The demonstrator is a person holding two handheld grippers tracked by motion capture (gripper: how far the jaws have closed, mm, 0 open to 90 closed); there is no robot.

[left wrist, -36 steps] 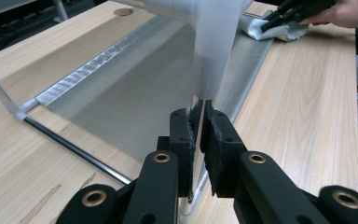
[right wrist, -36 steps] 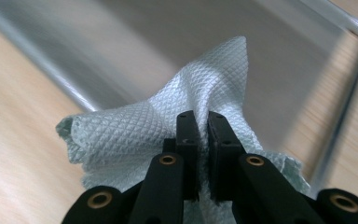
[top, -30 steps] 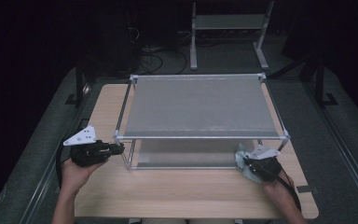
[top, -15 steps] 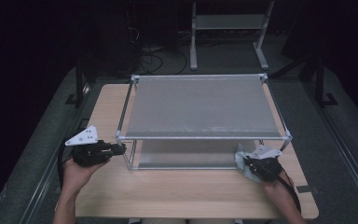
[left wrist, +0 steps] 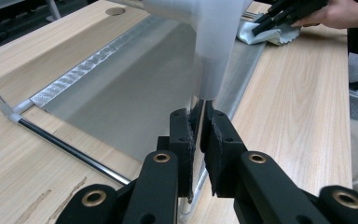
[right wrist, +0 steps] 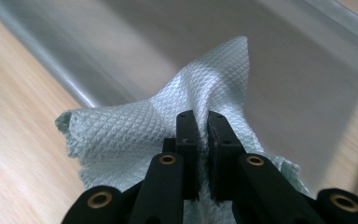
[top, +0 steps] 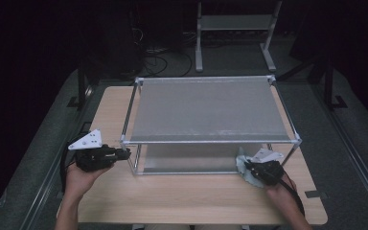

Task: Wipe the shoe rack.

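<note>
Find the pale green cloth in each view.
High view: the cloth lies lower right, at the rack's near right corner.
Left gripper view: top right, under the right tongs.
Right gripper view: centre, pinched in those tongs.
Shared landmark: the rack's grey bottom panel.

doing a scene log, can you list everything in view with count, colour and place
shelf frame: 1, silver tubes with grey panels, middle of table
cloth: 1, pale green, by frame's near right corner
table: 1, light wood, under everything
metal stand: 1, grey, floor behind table
cables: several, black, floor behind table
left gripper: 1, black, shut on frame's near left post
right gripper: 1, black, shut on cloth
</note>
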